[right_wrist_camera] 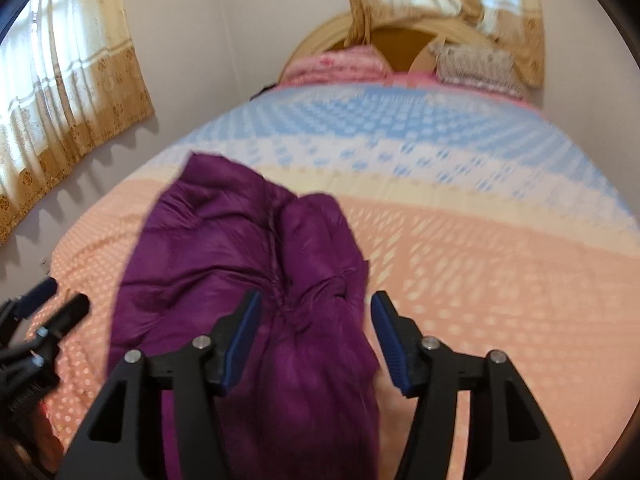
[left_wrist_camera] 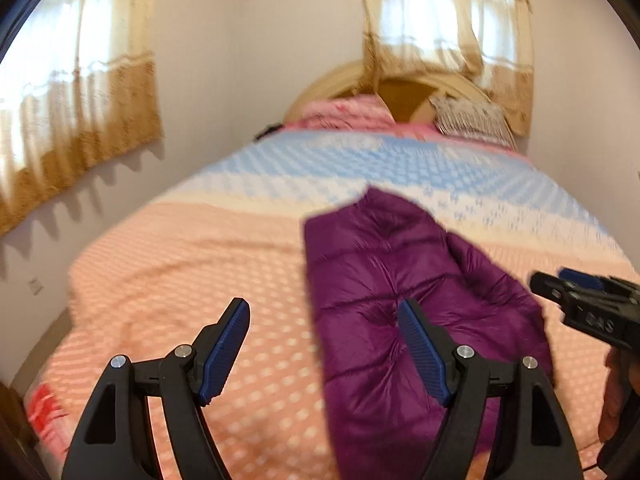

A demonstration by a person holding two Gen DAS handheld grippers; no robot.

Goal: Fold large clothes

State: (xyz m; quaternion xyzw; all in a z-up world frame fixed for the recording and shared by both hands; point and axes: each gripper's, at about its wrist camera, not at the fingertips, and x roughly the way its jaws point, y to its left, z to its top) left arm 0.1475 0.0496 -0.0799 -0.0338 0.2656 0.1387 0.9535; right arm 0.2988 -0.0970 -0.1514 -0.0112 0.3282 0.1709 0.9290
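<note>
Purple puffy jacket (left_wrist_camera: 404, 304) lying lengthwise on bedspread (left_wrist_camera: 200, 280), near its foot edge; left gripper (left_wrist_camera: 324, 344) and right gripper (right_wrist_camera: 314, 338) both spread, pinching nothing, above jacket's near end; likely risk: slick padded fabric slipping from shallow pinch, springing unfolded.

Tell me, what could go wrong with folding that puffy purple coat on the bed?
The purple coat looks puffy and slick, so the open right tongs might pinch only a thin bit and let it slip.

The open left tongs sit partly over the bedspread, so they might grab that too.

The coat's near end runs out of view, so it might hang off the bed and slide down.
</note>
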